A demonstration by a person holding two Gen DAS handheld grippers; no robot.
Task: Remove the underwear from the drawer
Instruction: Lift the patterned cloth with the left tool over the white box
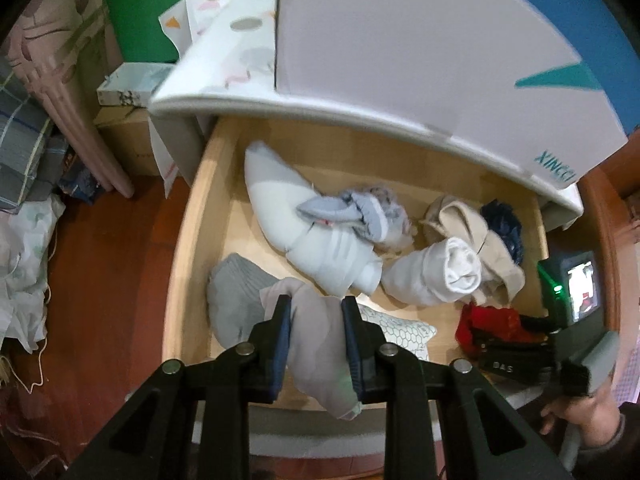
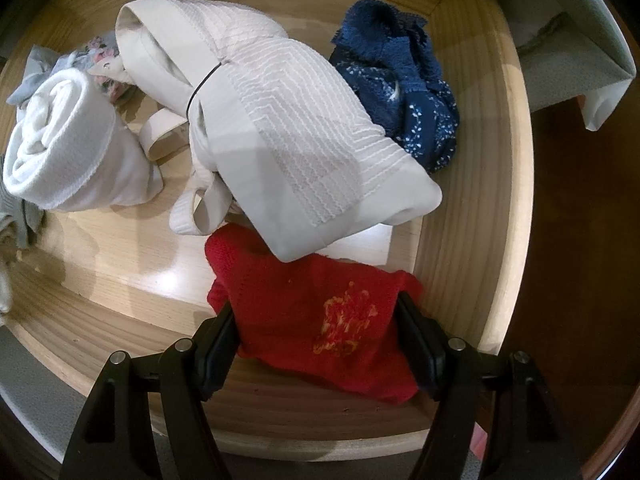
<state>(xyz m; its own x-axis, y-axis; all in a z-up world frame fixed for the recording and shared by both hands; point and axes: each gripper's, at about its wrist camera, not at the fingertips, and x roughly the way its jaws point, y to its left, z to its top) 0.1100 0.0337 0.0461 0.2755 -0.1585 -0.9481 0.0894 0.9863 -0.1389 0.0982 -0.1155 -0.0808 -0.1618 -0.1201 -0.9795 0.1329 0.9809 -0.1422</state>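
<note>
In the left wrist view my left gripper (image 1: 317,308) is shut on a pale grey piece of underwear (image 1: 320,364), which hangs from its pads above the front of the open wooden drawer (image 1: 188,240). In the right wrist view my right gripper (image 2: 316,308) points down into the drawer (image 2: 480,200). A red knitted piece of underwear (image 2: 312,312) with a yellow motif fills the gap, and both pads touch it. The same right gripper (image 1: 512,344) shows at the drawer's right end, over the red piece (image 1: 488,320), with a person's hand (image 1: 580,408) behind it.
The drawer also holds a white-and-grey bundle (image 1: 304,232), a white roll (image 2: 60,152), a cream ribbed garment (image 2: 288,128), a navy piece (image 2: 400,80), a grey item (image 1: 236,292) and a hexagon-patterned piece (image 1: 400,330). The white cabinet top (image 1: 400,60) overhangs the back. Bags and bedding lie on the floor at left.
</note>
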